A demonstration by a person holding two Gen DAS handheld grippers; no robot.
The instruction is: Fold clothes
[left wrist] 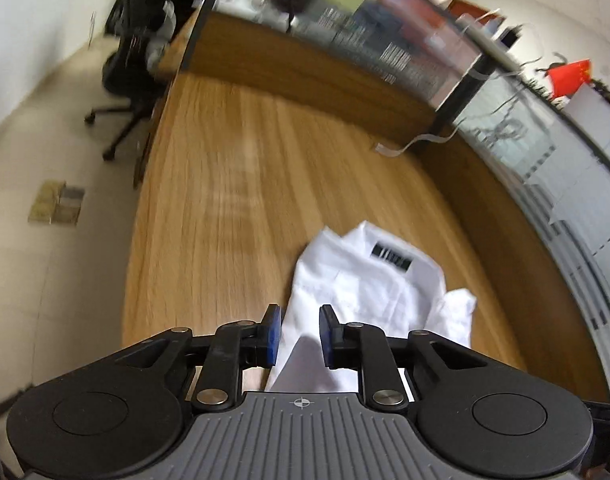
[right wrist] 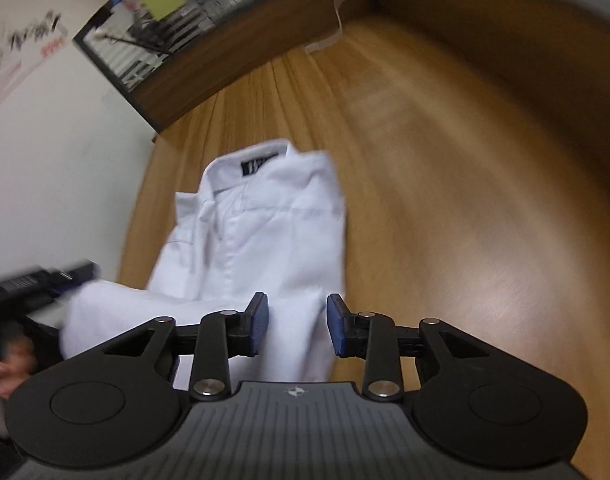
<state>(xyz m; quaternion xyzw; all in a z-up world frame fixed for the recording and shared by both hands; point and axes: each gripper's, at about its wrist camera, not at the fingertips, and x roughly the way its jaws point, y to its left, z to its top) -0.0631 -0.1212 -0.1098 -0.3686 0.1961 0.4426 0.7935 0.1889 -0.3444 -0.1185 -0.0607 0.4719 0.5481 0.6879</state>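
A white shirt lies partly folded on the wooden table, its collar and black neck label at the far end. My left gripper hovers over the shirt's near edge. Its blue pads stand apart and do not press the cloth seen between them. In the right wrist view the same shirt stretches away from my right gripper, which is open above the near hem with fabric showing in the gap. The other gripper appears blurred at the left by a bunched sleeve.
A low wooden partition with glass runs along the table's far side. A black office chair stands on the tiled floor to the left. A person's hand shows at the lower left edge. Bare table extends to the right of the shirt.
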